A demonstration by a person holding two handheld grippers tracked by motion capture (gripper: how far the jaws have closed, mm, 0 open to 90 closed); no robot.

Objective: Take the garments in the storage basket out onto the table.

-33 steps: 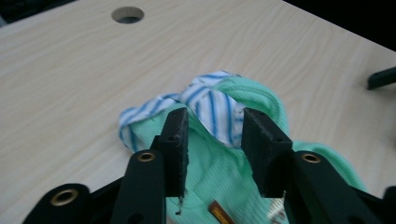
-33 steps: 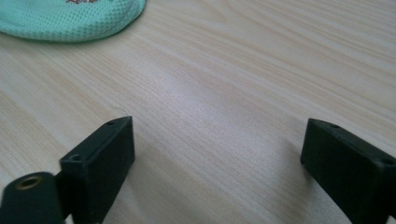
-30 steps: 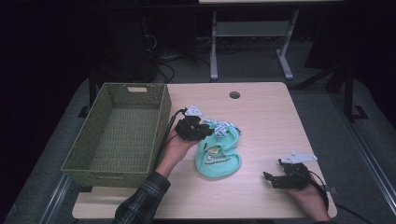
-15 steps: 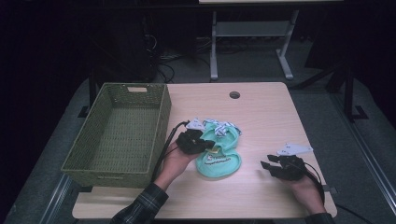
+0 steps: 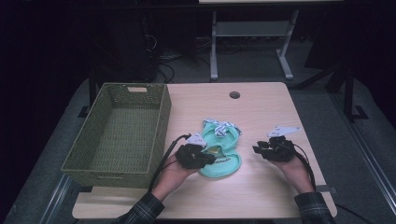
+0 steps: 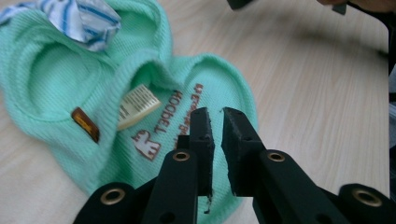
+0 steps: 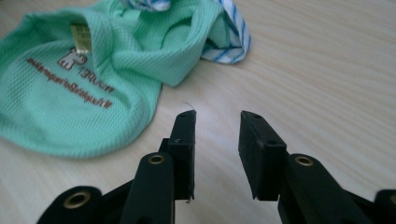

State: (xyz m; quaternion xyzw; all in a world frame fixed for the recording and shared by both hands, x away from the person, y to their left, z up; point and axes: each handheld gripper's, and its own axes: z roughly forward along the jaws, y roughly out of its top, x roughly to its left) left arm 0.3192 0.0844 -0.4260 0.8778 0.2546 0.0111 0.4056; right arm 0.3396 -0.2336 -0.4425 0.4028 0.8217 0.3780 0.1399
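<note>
Right, high view: small mint-green garment [image 5: 219,149] is lying crumpled mid-table [image 5: 261,186], just beside the woven basket [image 5: 119,128], which is sitting empty. Left gripper [image 5: 204,157] is hovering over the garment's near-left edge; right gripper [image 5: 259,150] is waiting near it on bare wood.

Left gripper view: jaws have just been parting slightly, now standing a narrow slit apart above the knit, apparently with no fabric between them, though the tips hide what is under them. The cloth is looking light, soft and floppy, no fragility; a pinch on the thick folded hem or neckline near the woven label [image 6: 138,103] should be holding best, with the striped lining [image 6: 86,18] bunching behind.

Right gripper view: jaws have just been closing, now half apart and gripping nothing, pointing past the garment's edge.
</note>
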